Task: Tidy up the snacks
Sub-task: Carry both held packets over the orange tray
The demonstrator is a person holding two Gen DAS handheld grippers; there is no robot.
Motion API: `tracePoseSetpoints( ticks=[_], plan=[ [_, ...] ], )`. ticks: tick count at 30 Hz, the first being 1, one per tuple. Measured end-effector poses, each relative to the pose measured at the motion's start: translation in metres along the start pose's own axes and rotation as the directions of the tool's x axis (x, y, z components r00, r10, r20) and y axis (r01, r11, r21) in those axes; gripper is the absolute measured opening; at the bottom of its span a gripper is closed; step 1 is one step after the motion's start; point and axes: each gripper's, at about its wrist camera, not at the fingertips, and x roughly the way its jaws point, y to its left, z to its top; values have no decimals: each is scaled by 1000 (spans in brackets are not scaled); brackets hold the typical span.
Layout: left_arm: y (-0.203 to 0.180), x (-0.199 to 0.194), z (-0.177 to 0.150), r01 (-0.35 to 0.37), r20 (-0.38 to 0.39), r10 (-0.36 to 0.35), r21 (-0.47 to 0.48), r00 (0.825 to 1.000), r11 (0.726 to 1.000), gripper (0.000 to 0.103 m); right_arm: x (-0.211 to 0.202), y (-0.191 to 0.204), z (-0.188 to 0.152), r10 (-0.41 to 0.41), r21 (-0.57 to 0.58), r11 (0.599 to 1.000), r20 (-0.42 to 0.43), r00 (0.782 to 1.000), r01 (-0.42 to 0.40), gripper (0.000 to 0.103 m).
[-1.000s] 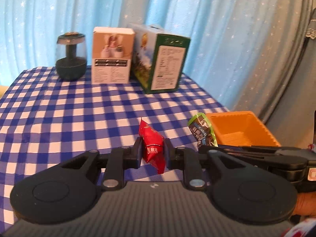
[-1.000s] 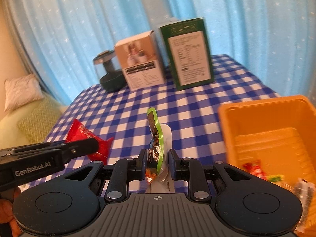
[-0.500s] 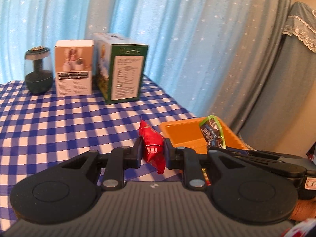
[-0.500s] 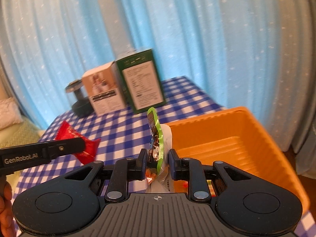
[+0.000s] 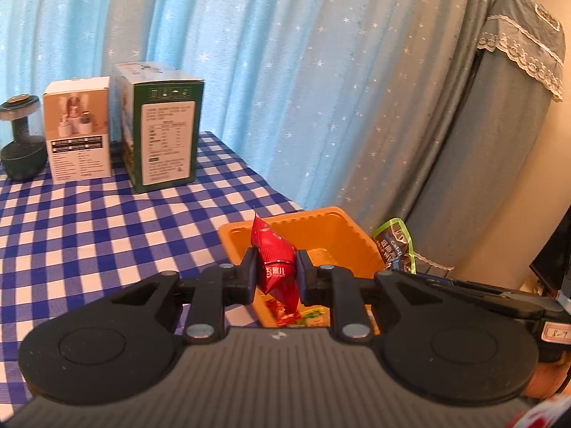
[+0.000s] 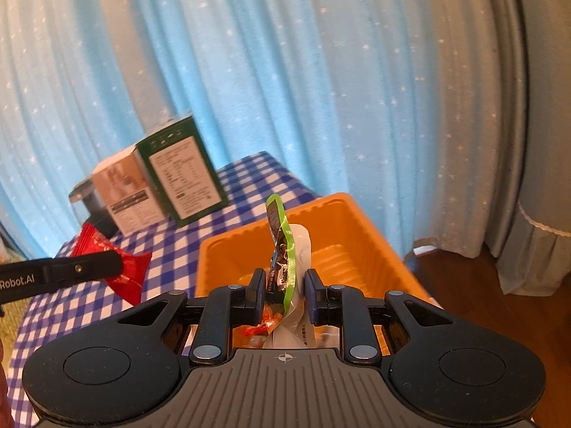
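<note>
My left gripper (image 5: 276, 273) is shut on a red snack packet (image 5: 276, 260) and holds it above the near left edge of the orange bin (image 5: 332, 223). My right gripper (image 6: 284, 290) holds a green-edged dark snack packet (image 6: 282, 246), with a white packet (image 6: 299, 249) behind it, above the orange bin (image 6: 342, 228). Its jaws now stand a little apart from the packets. The green packet (image 5: 394, 244) shows at the right of the left wrist view. The red packet (image 6: 126, 271) shows at the left of the right wrist view. A few snacks lie in the bin.
A blue-and-white checked cloth (image 5: 89, 224) covers the table. A green carton (image 5: 162, 132), a white box (image 5: 76, 128) and a dark jar (image 5: 21, 142) stand at the back. Blue starred curtains (image 5: 285, 71) hang behind. The bin sits at the table's right edge.
Both grippers moved right with their packets, from over the cloth to above the orange bin. The right gripper's jaws have widened around the green packet.
</note>
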Motion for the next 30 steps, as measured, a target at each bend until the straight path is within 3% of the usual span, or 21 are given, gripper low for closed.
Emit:
tracePoseSetpoints(
  ticks=[15, 30],
  plan=[
    [-32, 37, -12, 35, -69, -32, 45, 997, 998, 19, 1, -18, 2, -32, 27, 999, 11, 999, 32, 23],
    [-36, 60, -19, 41, -101, -35, 53, 994, 998, 19, 4, -23, 2, -27, 42, 999, -4, 1000, 27, 23]
  ],
)
